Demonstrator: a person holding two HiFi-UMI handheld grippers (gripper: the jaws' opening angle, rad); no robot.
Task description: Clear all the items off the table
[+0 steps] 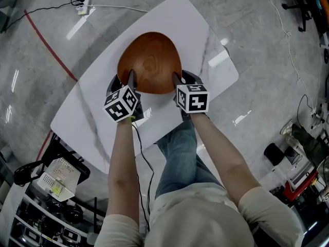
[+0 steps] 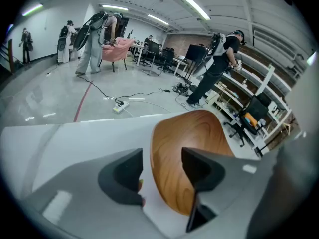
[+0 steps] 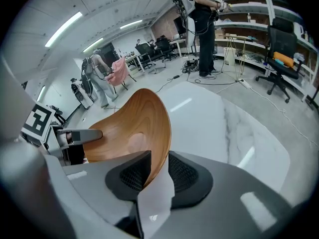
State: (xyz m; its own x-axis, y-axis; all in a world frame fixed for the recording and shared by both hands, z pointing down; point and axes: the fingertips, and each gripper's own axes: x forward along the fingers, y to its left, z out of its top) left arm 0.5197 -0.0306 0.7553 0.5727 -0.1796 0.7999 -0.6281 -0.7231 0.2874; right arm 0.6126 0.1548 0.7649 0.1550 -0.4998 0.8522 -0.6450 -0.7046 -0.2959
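**Wooden bowl** (image 1: 149,60). Sole item seen on the white marbled table (image 1: 200,35). Lies toward the near edge, hollow side up, flanked by both tools.

**Right gripper** (image 3: 155,172). Clamped on the bowl's near-right rim, one pad inside the wall and one outside. Likely taken there because the thin rim offers the only pinchable edge.

**Left gripper** (image 2: 162,166). Jaws spread wide, straddling the opposite rim without pressing it. Apparently posed for a second hold, to carry so broad a bowl level.

**Status.** Judged early: removal from the table not yet done.
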